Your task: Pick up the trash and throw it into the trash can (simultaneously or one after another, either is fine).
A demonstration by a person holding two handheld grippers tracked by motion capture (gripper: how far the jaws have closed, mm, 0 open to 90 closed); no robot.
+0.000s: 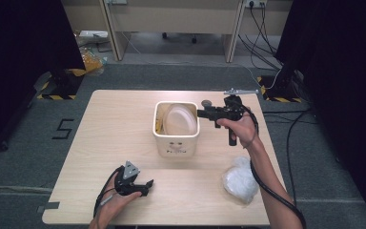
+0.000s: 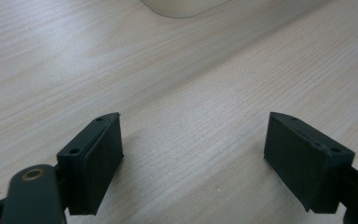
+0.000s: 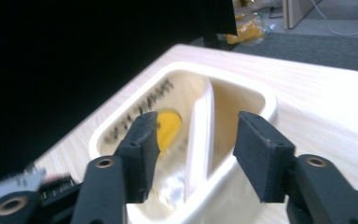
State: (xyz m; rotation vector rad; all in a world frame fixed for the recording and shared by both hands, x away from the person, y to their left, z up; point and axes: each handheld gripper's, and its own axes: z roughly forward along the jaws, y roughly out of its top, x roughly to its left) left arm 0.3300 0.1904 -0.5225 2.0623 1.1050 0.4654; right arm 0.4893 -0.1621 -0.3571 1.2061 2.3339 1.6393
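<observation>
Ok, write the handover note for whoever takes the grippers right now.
Right gripper: at the right rim of the cream bin, jaws open with the white plate in line between them, pads not pressing on it.
Left gripper: open, holding nothing, low over the table near its front edge.
Things: the plate stands on edge inside the bin; something yellow lies in there too. A clear plastic bag lies on the table at the front right.
Done: plate is in the bin.
Left: probably the bag; draw the right gripper clear first.

left claw (image 1: 145, 183): open, low | right claw (image 1: 203, 113): part open, level
</observation>
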